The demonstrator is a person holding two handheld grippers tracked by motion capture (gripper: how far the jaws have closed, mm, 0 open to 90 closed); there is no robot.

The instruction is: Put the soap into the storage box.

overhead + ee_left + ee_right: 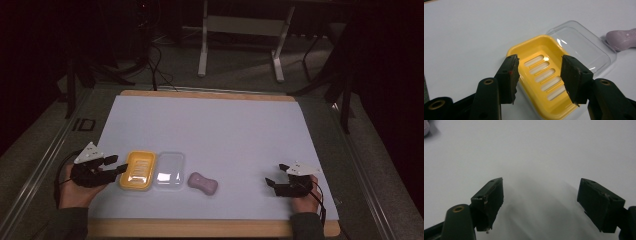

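Three items lie in a row on the white tabletop [210, 125]: a yellow soap dish [541, 75] at the left, a clear plastic lid [584, 46] touching its far side, and a pink soap bar [202, 183] just beyond the lid, apart from it. The left gripper [112, 165] hangs over the near end of the yellow soap dish with its jaws parted either side of the slotted floor, pads pressing on nothing. The right gripper [275, 175] sits well apart on the bare tabletop, jaws spread wide and holding nothing.
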